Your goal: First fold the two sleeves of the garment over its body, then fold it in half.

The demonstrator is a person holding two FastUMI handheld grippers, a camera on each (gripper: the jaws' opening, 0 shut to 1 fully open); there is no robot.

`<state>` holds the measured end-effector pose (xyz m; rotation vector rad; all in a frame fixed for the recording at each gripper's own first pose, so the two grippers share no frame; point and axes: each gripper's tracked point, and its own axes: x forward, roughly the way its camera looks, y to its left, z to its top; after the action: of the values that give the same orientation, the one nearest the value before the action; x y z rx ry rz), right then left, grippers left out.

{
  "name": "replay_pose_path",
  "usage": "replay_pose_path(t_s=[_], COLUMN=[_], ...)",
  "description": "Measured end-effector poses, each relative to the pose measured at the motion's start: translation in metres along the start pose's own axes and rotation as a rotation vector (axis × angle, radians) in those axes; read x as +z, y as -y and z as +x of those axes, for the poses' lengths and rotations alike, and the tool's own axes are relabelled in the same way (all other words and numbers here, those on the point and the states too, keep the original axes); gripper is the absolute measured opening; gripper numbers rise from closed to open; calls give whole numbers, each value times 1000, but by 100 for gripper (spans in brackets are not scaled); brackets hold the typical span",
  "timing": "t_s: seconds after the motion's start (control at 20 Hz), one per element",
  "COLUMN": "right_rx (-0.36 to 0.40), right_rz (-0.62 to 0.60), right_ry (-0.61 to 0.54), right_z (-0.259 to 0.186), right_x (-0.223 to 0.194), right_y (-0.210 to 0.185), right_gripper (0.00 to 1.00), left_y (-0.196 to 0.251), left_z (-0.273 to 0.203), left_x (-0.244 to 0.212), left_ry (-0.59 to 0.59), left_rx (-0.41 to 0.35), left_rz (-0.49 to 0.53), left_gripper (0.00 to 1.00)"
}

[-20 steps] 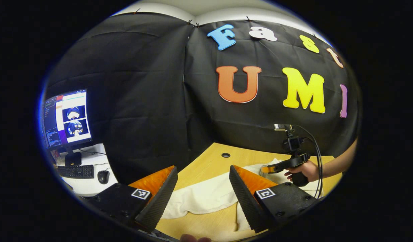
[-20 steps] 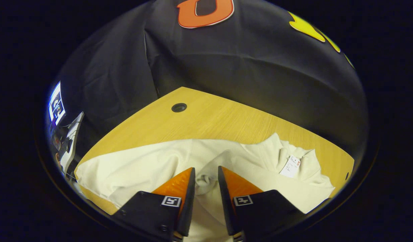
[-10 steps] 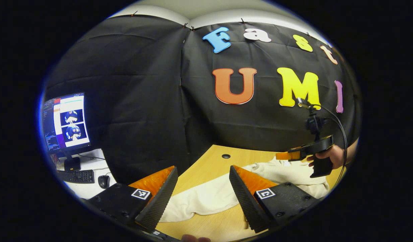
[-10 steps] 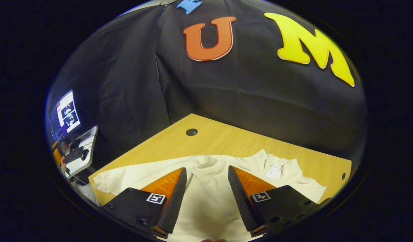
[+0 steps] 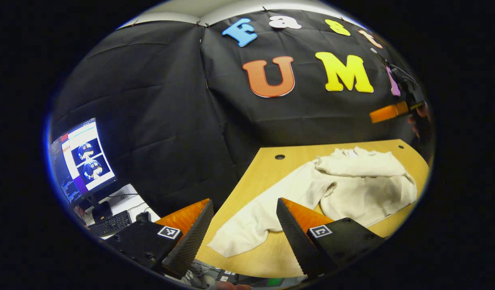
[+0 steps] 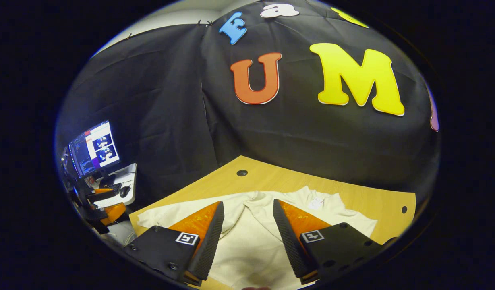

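A cream long-sleeved garment (image 5: 352, 189) lies on the wooden table (image 5: 267, 169). One sleeve (image 5: 364, 163) is folded across its body. The other sleeve (image 5: 251, 225) stretches out flat toward the table's near left edge. My left gripper (image 5: 244, 201) hangs open above that edge, its fingers empty, the cuff just beyond them. High at the right, a hand holds my right gripper (image 5: 392, 112) well above the garment. In the right gripper view my right gripper (image 6: 248, 202) is open over the garment's body (image 6: 247, 249), with the neck label (image 6: 316, 203) beyond its right finger.
The table has a cable hole (image 5: 279, 156) near its far edge. Left of the table, a lit monitor (image 5: 84, 159), a keyboard (image 5: 110, 223) and a mouse stand on a lower white desk. The black cloth wall closes off the back.
My right gripper opened off the bunched sleeve on the garment's body and rose high above the table. My left gripper pulled back and up, staying open.
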<state>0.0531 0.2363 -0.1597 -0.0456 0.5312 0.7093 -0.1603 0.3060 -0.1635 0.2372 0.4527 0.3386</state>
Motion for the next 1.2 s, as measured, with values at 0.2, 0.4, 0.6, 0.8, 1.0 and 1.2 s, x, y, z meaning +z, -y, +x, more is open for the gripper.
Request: replay_pose_path(t_s=[0.2,0.4,0.6,0.8,1.0,1.2], right_rx=[-19,-73,-103,-123,-133,-130], right_rz=[31,49,75,117,101,142], right_ry=[7,-8,-81,-123,-128,-125], right_z=[-37,-60,-77,-82,-87,-88], right_x=[7,-4,-36,-50,-53,-53], right_y=[8,24,31,33,32,29], right_gripper=[77,72,77,77,77,77], left_y=[-11,-22,-27,-32,-29,-24], left_z=[11,32,53,68,76,73], left_x=[-45,-89,-121,-149,-155,-162], left_ry=[-78,-150,-196,-250,-250,-285], left_rx=[-51,-67,-98,-117,-144,-158], left_rz=[71,37,-3,-29,-45,-174], left_gripper=[100,100,100,100,100,100])
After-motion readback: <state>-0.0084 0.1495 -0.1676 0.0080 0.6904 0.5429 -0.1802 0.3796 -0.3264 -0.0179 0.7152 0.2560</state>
